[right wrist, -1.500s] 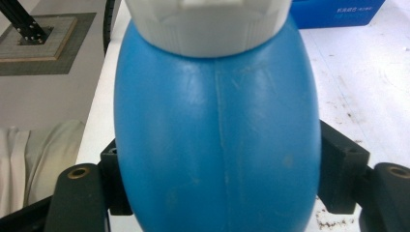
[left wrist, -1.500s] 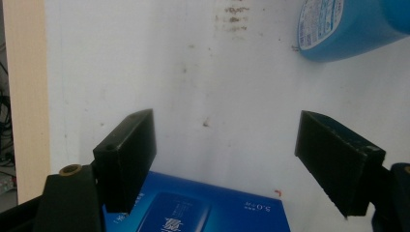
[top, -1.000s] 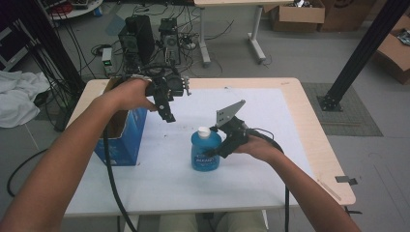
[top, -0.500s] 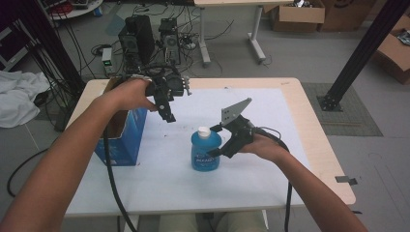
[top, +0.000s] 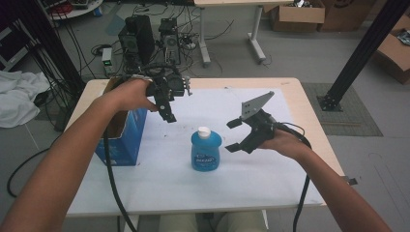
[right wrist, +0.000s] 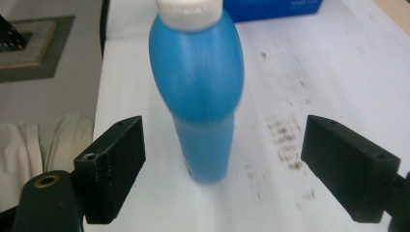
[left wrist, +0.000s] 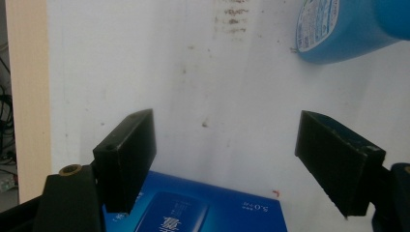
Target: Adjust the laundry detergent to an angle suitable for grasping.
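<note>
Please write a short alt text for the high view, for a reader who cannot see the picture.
A blue bottle with a white cap stands upright on a white table, untouched. To its right, the right gripper is open and apart from it; its jaws have just been opening. The left gripper hangs open above the table beside an open blue box.

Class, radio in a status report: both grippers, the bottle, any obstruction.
Right gripper open, jaws just opened, clear of the blue bottle. Bottle upright on the table. Left gripper open, above the blue box. Nothing blocking.
</note>
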The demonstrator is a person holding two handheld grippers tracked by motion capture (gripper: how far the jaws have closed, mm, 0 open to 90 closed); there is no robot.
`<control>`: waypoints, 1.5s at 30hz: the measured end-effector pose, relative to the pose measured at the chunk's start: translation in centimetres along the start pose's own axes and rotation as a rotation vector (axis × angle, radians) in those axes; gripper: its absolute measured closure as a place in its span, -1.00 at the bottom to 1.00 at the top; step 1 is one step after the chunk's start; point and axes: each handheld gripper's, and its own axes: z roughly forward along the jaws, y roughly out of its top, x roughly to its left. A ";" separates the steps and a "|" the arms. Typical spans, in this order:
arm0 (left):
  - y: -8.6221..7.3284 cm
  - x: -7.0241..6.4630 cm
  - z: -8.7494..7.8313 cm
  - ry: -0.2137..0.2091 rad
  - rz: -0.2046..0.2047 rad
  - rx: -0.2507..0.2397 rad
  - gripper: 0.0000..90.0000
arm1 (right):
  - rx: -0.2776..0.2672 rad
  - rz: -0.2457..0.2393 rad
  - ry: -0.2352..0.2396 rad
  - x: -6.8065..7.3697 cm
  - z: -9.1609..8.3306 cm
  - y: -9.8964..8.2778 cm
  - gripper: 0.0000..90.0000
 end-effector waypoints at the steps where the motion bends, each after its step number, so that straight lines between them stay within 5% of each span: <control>1: 0.0 0.0 0.0 0.000 0.000 0.001 -0.48 | 0.016 0.005 -0.004 0.1 -0.5 -0.2 -0.65; 7: 0.2 -0.3 -0.1 0.002 0.005 0.007 -0.49 | 0.104 0.072 -0.017 0.4 -3.0 -1.8 -0.65; 27: 0.5 -0.5 0.1 0.001 -0.008 -0.003 -0.49 | 0.320 0.157 -0.117 1.1 -8.0 -5.5 -0.64; 45: 0.3 -0.9 -0.4 0.005 -0.019 -0.003 -0.49 | 0.353 0.151 -0.136 1.1 -8.2 -5.2 -0.64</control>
